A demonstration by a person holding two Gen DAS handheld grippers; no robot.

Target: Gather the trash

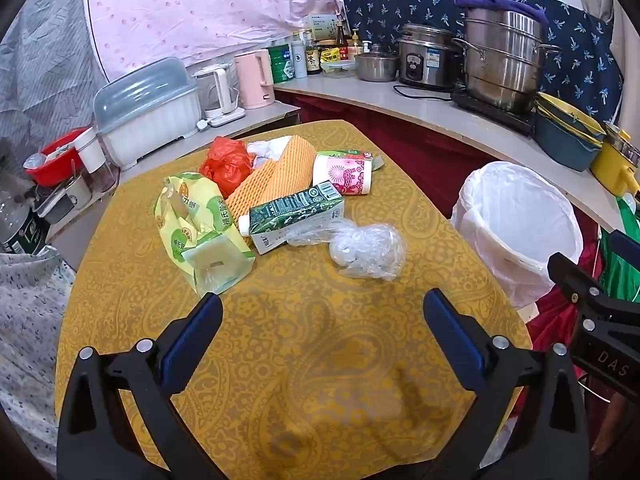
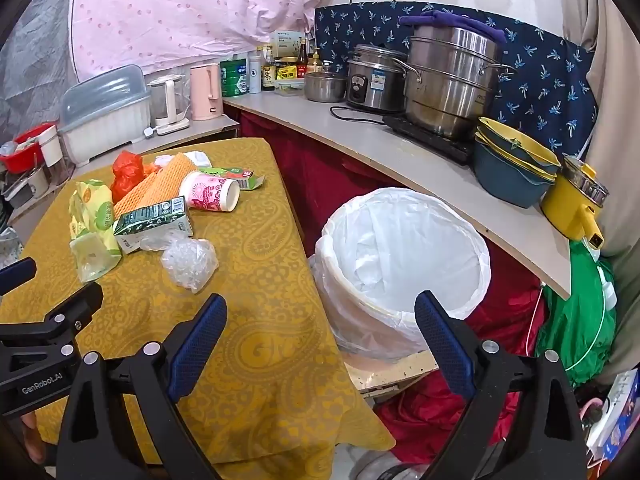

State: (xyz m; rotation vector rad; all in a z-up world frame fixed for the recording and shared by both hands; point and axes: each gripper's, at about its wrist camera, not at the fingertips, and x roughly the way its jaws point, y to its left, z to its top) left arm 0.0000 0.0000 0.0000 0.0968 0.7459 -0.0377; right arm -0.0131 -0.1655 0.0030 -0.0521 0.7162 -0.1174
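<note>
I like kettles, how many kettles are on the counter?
2: a clear white-handled kettle beside a pink kettle, both left of the green tin. Others may be hidden.

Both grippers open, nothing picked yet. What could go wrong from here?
1. The crumpled clear plastic is thin and slippery; the left gripper may pinch only a fold and drop it.
2. The pink paper cup lies on its side near the table edge; a nudge could roll it off.
3. The lined bin sits below the table; a release short of it would probably miss.
</note>
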